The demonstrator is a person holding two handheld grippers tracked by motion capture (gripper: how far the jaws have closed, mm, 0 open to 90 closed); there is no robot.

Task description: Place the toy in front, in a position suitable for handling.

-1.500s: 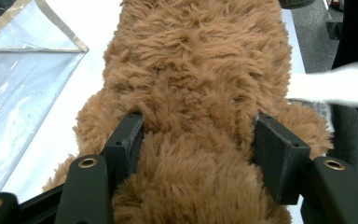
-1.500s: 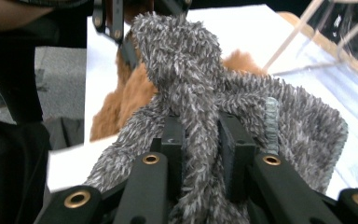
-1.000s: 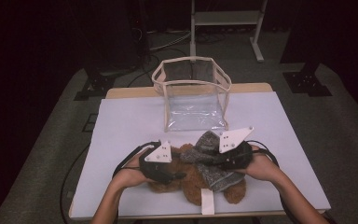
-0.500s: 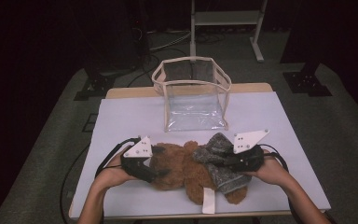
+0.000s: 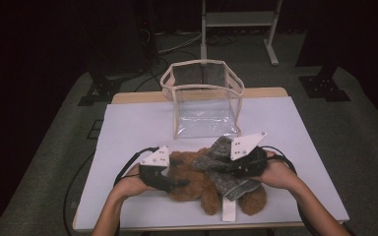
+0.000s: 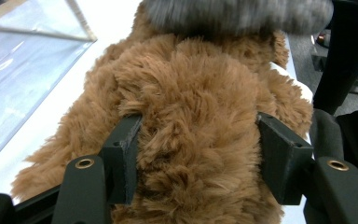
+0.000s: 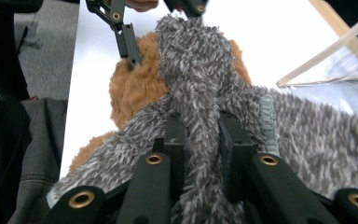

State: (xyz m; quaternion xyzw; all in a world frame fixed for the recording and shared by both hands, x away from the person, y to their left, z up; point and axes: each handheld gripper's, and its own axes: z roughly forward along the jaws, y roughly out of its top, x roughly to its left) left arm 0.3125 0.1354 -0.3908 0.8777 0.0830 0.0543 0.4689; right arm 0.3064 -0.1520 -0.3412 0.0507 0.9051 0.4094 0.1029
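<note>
Since the frame before, the left gripper (image 5: 177, 184) has come back inward onto the brown plush teddy bear (image 5: 197, 179), and its jaws have just been closing with the bear's fur between them. From the left gripper view both black pads sit against the fluffy body (image 6: 196, 140), 1 on each side, so this tool is grasping the bear. The right gripper (image 5: 229, 168) is clenched on a fold of the grey fuzzy knitted garment (image 5: 226, 169); in the right gripper view its 2 jaws pinch a bunched strip of that grey fabric (image 7: 200, 135) tightly. The bear lies on the white table cover (image 5: 128, 132), near the front edge, between the 2 hands, with the grey garment over its right part. Behind it, just beside the garment, stands the clear plastic bag with beige trim (image 5: 204, 98), upright and open at the top.
</note>
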